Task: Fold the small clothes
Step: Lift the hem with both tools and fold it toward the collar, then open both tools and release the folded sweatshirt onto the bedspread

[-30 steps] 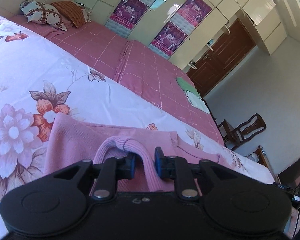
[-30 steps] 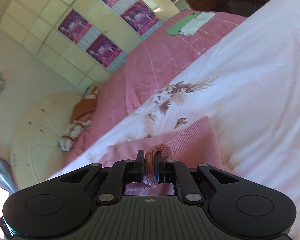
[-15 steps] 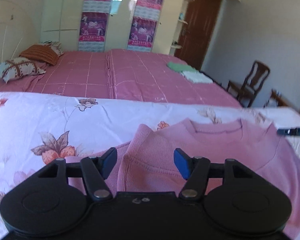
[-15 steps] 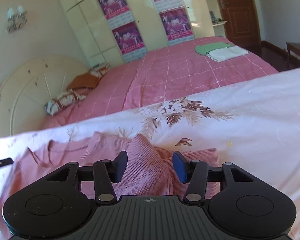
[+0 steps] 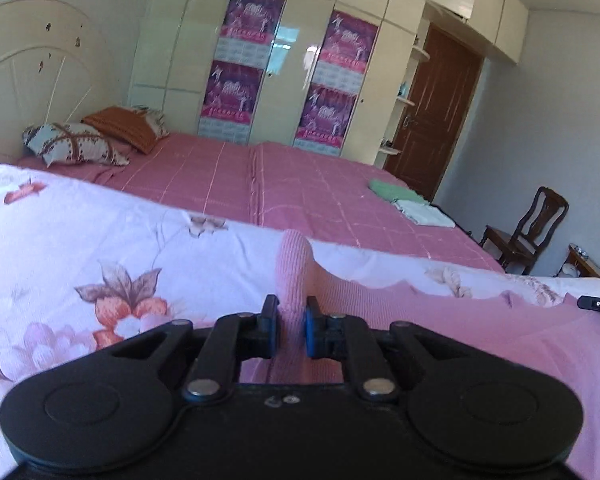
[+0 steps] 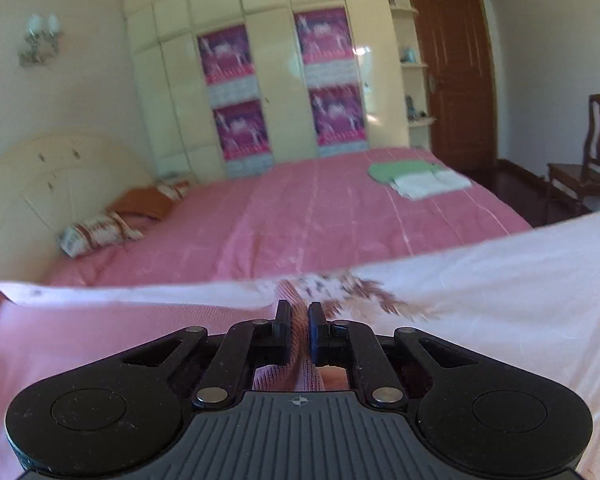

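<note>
A pink knit sweater [image 5: 460, 320] lies on the white floral bedsheet [image 5: 80, 240]. My left gripper [image 5: 288, 330] is shut on a pinched fold of the sweater that stands up between its blue pads. The sweater also shows in the right wrist view [image 6: 100, 340], spread to the left. My right gripper [image 6: 299, 332] is shut on another fold of the sweater, next to a brown flower print on the sheet [image 6: 500, 300]. A fingertip of the right gripper shows at the right edge of the left wrist view [image 5: 598, 303].
A second bed with a pink checked cover [image 5: 300, 184] lies beyond, with pillows [image 5: 72, 144] at its head and folded green [image 6: 400, 169] and white [image 6: 432, 184] clothes on it. A wooden chair [image 5: 528, 228] stands by the wall, near a brown door [image 5: 436, 112].
A second ago both grippers held sweater folds. Half a second ago both were open over the flat sweater. Now both have shut again on new folds of it.
</note>
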### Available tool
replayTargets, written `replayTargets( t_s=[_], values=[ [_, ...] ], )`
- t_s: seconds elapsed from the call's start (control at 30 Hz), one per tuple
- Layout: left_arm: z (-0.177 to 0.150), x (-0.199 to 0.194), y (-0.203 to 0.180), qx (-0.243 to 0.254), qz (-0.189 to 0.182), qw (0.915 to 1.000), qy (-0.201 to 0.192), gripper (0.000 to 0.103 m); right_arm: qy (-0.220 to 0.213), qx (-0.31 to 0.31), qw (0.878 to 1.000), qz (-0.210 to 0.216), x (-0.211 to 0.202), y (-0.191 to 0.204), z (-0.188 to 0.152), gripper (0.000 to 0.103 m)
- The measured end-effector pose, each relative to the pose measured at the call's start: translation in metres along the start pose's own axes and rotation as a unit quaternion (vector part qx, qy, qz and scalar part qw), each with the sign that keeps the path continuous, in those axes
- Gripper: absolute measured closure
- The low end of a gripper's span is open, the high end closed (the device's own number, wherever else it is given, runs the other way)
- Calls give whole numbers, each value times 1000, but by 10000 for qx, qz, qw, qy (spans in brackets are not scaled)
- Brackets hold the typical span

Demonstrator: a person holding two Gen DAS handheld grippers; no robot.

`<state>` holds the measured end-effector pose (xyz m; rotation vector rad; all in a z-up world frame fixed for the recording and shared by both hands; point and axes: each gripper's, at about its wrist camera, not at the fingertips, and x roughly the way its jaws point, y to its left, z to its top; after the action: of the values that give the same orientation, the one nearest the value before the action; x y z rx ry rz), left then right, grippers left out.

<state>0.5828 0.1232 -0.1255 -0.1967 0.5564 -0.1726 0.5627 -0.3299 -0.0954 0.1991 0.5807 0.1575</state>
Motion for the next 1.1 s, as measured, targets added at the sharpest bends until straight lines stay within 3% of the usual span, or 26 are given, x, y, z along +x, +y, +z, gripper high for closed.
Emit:
replayTargets(
  t_s=[0.27,0.37,0.4,0.43,0.47,0.5,0.53,0.6,0.67,0.73,0.8,0.87,0.9,0.93,1.0,1.07,1.1],
  values=[
    [4,10,-1,261,267,9984,421,90,532,-161,9979,-331,25,4,-13,96],
    [4,16,-10,457,417,9964,583,82,605,-222,9969,-460,29,-2,-19,95],
    [5,16,-8,419,407,9966,587,74,631,-191,9967,-465,28,-3,-18,95],
    [7,13,-5,340,408,9970,567,58,663,-121,9967,-447,28,-4,-16,92],
    [9,5,-2,216,480,9973,504,51,643,-16,9968,-470,24,-7,-12,85],
    [11,-8,-2,192,564,9976,348,47,553,73,9967,-595,19,-8,-9,57],
    [11,-21,-4,230,503,9983,171,45,291,160,9966,-754,5,-9,-4,49],
    [9,-49,-16,388,178,9991,-66,45,92,280,9988,-401,-19,-13,-2,50],
    [2,-64,-38,720,-147,9972,-123,45,141,70,9998,-128,-39,-11,-7,52],
    [-6,-61,-65,1098,-431,9930,-5,45,339,-241,9991,94,-44,-3,-15,84],
    [-20,-49,-93,1486,-619,9868,198,44,552,-452,9967,390,-40,8,-23,92],
    [-34,-27,-104,1862,-417,9801,540,37,749,-782,9931,441,-31,23,-31,92],
    [-46,-16,-102,2026,-46,9772,634,28,916,-963,9908,269,-21,29,-38,92],
    [-47,-12,-92,1758,-28,9827,586,22,948,-1010,9904,-34,-13,29,-44,93],
    [-34,-16,-72,1120,83,9922,534,32,877,-607,9937,-331,-10,16,-42,98],
    [-30,-27,-72,1122,556,9912,430,33,931,-383,9938,-479,-16,9,-38,102],
    [-28,-36,-73,1007,378,9935,364,33,880,-458,9939,-480,-25,13,-36,101]
  ],
)
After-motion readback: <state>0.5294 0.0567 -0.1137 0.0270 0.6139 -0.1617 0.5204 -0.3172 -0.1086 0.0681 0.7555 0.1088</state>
